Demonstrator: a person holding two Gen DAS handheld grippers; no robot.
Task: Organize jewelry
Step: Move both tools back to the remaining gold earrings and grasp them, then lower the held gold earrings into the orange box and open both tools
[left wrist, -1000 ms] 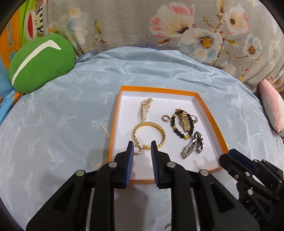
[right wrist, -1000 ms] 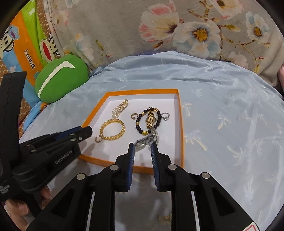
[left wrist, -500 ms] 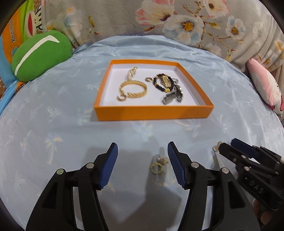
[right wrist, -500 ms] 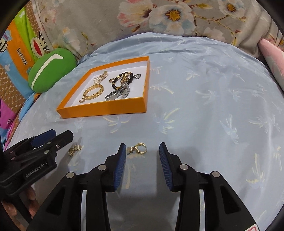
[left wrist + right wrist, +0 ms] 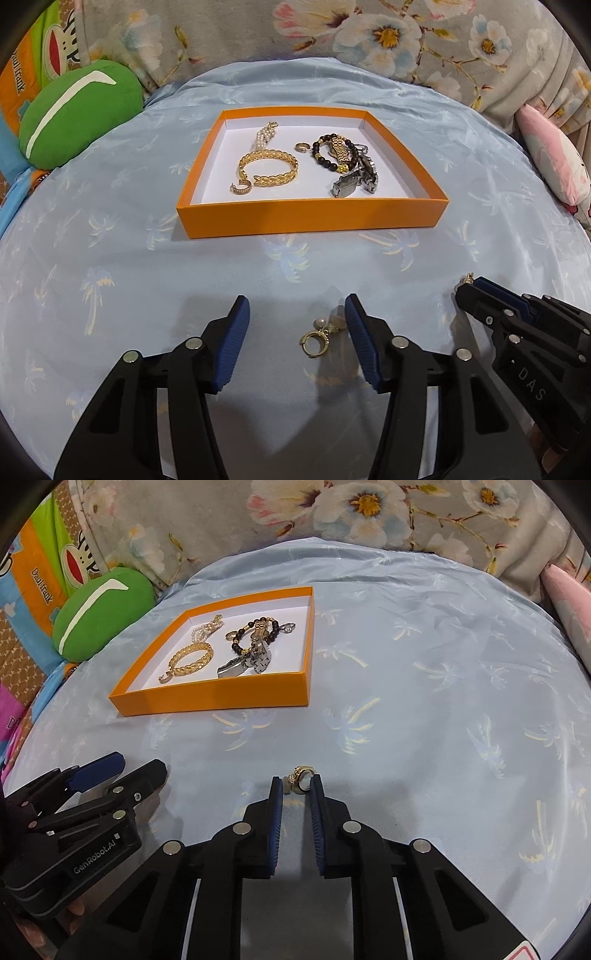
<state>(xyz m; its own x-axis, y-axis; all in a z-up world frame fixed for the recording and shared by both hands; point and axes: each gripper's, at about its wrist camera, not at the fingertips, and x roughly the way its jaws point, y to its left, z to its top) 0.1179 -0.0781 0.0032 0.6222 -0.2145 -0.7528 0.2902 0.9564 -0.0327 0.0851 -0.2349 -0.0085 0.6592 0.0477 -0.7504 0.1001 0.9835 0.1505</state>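
Left earring [image 5: 318, 336]: a gold hoop with a pale bead, lying flat on the blue cloth [image 5: 110, 258], sitting between the spread pads, nearer the right-hand one.
Left gripper [image 5: 297, 343]: hovering wide apart, gripping nothing.
Right earring [image 5: 302, 775]: a gold hoop standing at the fingertips.
Right gripper [image 5: 296, 794]: narrowing onto it; whether it is pinching, I cannot tell.
Orange box [image 5: 310, 219]: sitting well ahead, holding bracelets.
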